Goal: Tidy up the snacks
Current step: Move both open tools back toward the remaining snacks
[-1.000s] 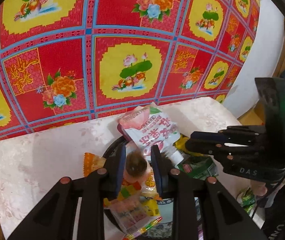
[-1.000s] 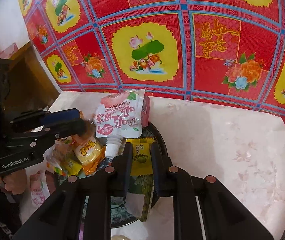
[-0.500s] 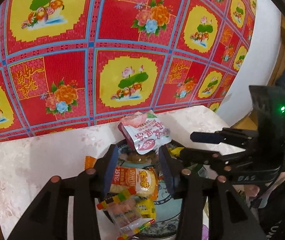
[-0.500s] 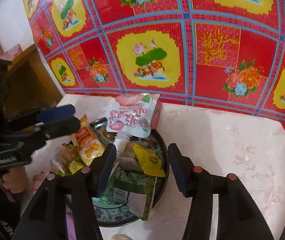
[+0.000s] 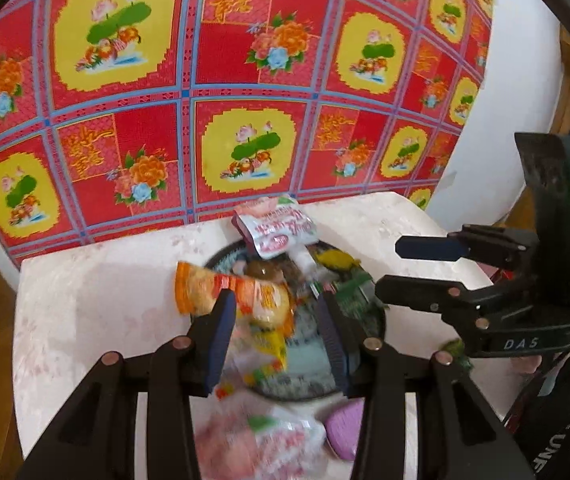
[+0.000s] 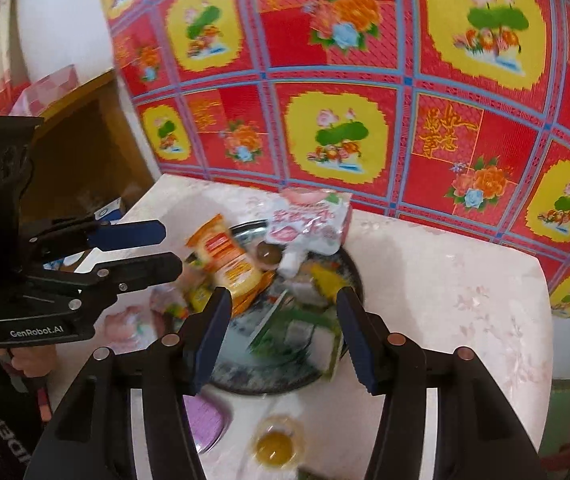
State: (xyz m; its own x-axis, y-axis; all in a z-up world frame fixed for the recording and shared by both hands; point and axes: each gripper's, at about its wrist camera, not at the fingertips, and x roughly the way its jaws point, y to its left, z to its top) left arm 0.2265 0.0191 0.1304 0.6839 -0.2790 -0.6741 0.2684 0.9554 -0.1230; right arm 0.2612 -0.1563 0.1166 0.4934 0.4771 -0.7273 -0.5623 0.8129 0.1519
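A dark round plate (image 5: 309, 390) (image 6: 245, 384) on the pale table holds several snacks: a white-pink spouted pouch (image 5: 277, 230) (image 6: 309, 224), an orange packet (image 5: 241, 294) (image 6: 225, 260), a round brown sweet (image 5: 263, 268) (image 6: 267, 254), a yellow packet (image 6: 325, 278) and a green packet (image 6: 305, 328). My left gripper (image 5: 275, 336) is open and empty above the plate's near side. My right gripper (image 6: 285, 332) is open and empty over the green packet. Each gripper shows in the other's view, the right one (image 5: 409, 268) and the left one (image 6: 165, 250).
A purple packet (image 5: 345, 430) (image 6: 205, 420), a blurred pink-white packet (image 5: 261, 444) and a yellow jelly cup (image 6: 277, 444) lie on the table (image 5: 97, 308) in front of the plate. A red and yellow patterned cloth (image 5: 245, 120) hangs behind. Wooden furniture (image 6: 85, 148) stands at left.
Both grippers have opened, letting go of the sweet and the yellow packet, and drawn back from the plate. The purple packet and the jelly cup have come into view.
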